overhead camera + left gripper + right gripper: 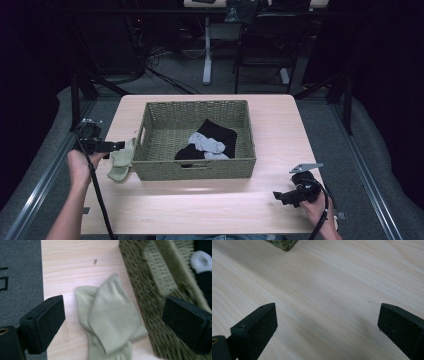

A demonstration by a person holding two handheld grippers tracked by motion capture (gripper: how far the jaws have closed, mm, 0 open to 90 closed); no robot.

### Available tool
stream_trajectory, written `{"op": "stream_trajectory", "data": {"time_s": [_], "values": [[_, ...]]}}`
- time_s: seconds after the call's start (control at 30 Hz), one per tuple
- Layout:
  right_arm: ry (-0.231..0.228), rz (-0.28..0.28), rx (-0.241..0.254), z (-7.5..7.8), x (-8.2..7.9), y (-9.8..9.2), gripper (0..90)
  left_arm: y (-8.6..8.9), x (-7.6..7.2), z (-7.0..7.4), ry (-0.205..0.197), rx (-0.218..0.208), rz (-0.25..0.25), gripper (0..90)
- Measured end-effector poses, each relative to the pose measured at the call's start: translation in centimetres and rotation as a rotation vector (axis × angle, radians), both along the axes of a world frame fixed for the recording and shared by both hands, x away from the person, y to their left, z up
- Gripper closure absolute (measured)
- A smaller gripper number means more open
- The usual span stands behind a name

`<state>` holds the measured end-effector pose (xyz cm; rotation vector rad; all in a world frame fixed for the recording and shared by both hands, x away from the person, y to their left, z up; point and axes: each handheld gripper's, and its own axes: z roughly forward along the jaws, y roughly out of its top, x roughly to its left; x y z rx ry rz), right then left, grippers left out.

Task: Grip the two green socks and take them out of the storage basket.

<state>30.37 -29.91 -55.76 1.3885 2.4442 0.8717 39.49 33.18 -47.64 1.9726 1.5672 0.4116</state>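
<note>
A pale green sock (121, 160) (108, 320) lies crumpled on the wooden table against the left wall of a woven basket (195, 171) (147, 302). Inside the basket lie a black garment (220, 135) and a grey-white sock (206, 145) (201, 261). My left gripper (120, 145) (113, 326) hovers just left of the green sock, jaws wide open with the sock below them and untouched. My right gripper (278, 196) (327, 327) rests open over bare table near the front right, nothing between its jaws.
The table (210, 200) has its left edge close beside the left gripper, with grey floor (20, 277) beyond it. A basket corner (283, 243) shows far off in the right gripper view. Dark chairs and desk legs stand behind the table.
</note>
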Motion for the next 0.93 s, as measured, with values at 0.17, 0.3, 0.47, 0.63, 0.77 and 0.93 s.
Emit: {"op": "stream_trajectory", "data": {"time_s": [0.17,0.3,0.47,0.63,0.77,0.93], "values": [[0.002,0.004,0.002,0.0,0.0,0.0,1.9,-0.8,-3.0,-0.3,-0.039,0.016,-0.014,0.2],[0.002,0.006,-0.007,0.0,0.0,0.0,1.9,-1.5,-5.1,-1.2,-0.053,0.043,-0.019,0.2],[-0.003,0.007,-0.005,0.0,0.0,0.1,1.9,-2.1,-6.9,-3.1,-0.047,0.071,-0.008,0.0],[-0.011,0.007,-0.004,0.1,0.1,0.2,1.9,-2.1,-8.0,-4.2,-0.046,0.084,0.004,0.0],[-0.016,0.016,-0.001,0.2,0.2,0.3,1.9,-1.6,-8.4,-4.4,-0.048,0.075,0.015,0.0],[-0.013,0.026,0.002,0.2,0.5,0.5,1.9,-1.3,-8.5,-4.7,-0.056,0.072,0.025,0.0]]}}
